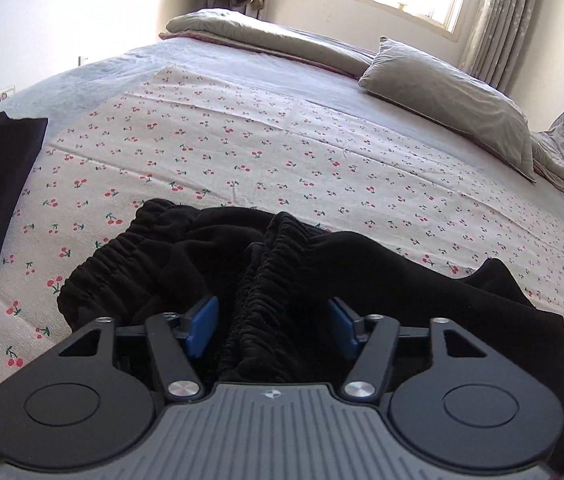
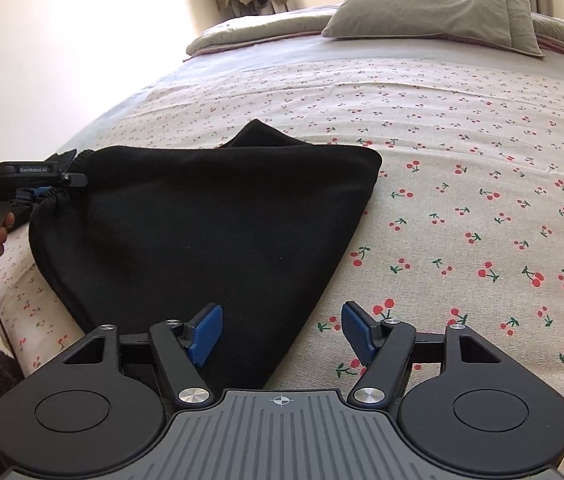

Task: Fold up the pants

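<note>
In the left wrist view the left hand-held gripper [image 1: 273, 326] stands released astride the black pants' [image 1: 282, 272] gathered waistband, while in the right wrist view the right hand-held gripper [image 2: 282, 330] hangs unclenched over their near corner, which wants pinching through all layers.

Black pants [image 2: 201, 216], cherry-print sheet [image 2: 482, 200]
</note>
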